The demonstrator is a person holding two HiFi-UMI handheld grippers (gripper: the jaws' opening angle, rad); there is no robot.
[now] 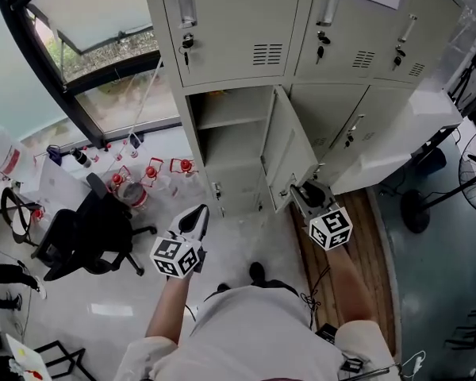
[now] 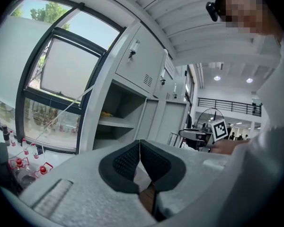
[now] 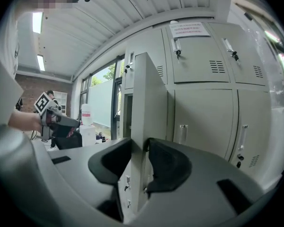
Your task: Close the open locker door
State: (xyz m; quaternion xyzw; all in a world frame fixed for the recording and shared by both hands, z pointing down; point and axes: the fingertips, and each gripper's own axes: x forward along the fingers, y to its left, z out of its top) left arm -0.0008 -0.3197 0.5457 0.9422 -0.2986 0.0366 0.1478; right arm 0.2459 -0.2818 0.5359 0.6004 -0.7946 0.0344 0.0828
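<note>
The locker door (image 1: 289,145) stands open, swung out toward the person from the lower compartment of the grey locker (image 1: 222,30). Its free edge sits between the jaws of the right gripper (image 1: 300,190), and both pads press on it. The left gripper (image 1: 197,217) hangs apart from the door, its jaws closed on nothing.

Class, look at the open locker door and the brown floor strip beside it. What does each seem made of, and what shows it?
The locker door: probably painted sheet metal, smooth pale grey finish; it shows a thin folded edge. The floor strip: wood or wood-look laminate, hard to tell; brown with lengthwise grain streaks.
</note>
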